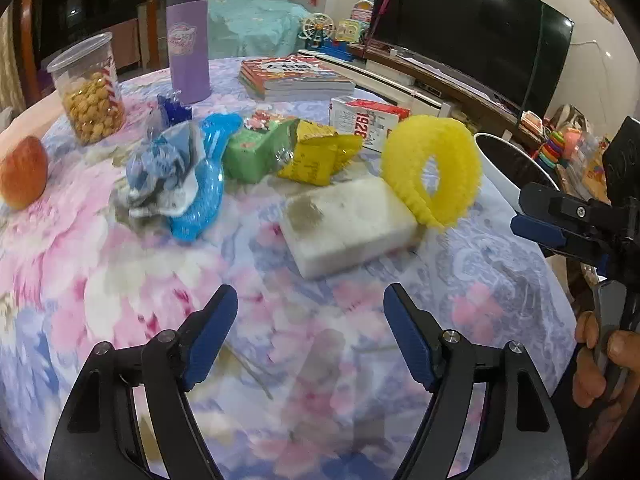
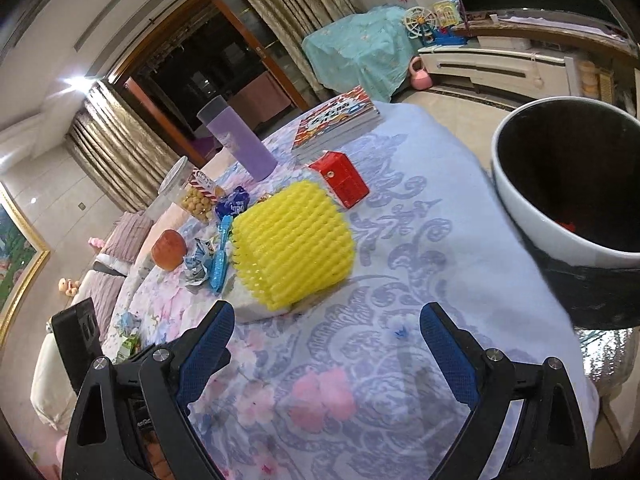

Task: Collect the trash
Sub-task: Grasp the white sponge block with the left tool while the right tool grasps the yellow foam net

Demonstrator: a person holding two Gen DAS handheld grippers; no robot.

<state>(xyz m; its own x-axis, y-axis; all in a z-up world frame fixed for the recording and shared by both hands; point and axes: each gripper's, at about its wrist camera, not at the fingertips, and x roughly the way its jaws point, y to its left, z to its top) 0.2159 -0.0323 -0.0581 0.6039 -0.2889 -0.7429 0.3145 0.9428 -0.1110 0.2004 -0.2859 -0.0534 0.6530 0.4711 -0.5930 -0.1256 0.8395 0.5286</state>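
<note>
Left wrist view first: the left gripper (image 1: pixel 310 312) hangs over the floral tablecloth (image 1: pixel 120 280) with its jaws spread wide and nothing between the blue pads, only cloth beneath. Just ahead lies a white foam block (image 1: pixel 348 224), and a yellow foam net sleeve (image 1: pixel 434 168) leans against its right end. Behind them the trash sits in a loose row: a crumpled blue-and-white wrapper (image 1: pixel 164 172) resting on a blue plastic tray (image 1: pixel 208 184), a green carton (image 1: pixel 256 152) and a yellow snack bag (image 1: pixel 320 152) touching each other. An apple (image 1: pixel 24 172) and a jar of snacks (image 1: pixel 90 88) stand at the far left. Over to the right wrist view: the right gripper (image 2: pixel 326 332) is also wide open and empty, pointing at the yellow sleeve. The white bin (image 2: pixel 560 200) stands off the table's edge to the right, with a red scrap visible inside.
</note>
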